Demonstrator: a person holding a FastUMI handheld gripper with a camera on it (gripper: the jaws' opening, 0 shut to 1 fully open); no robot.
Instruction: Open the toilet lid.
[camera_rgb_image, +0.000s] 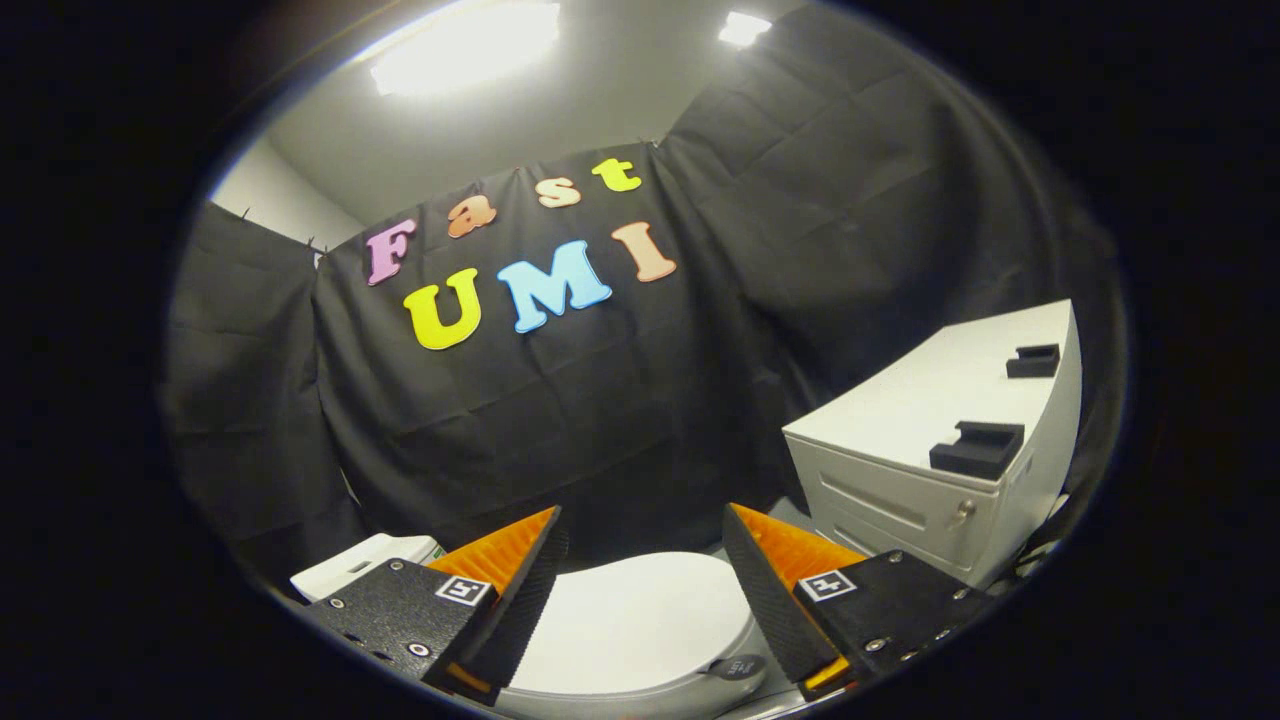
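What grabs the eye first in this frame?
The white toilet lid, down flat, fills the gap between the open fingers and lies just beyond them, untouched. To its right stands a white drawer cabinet with two black holders on top; black cloth hangs behind.

The hand-held gripper (645, 530) is held level, its two fingers (520, 590) spread wide apart and gripping nothing.

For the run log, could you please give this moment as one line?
gripper: open, jaws apart above lid | white plastic toilet lid: closed, untouched | white drawer cabinet: beside toilet
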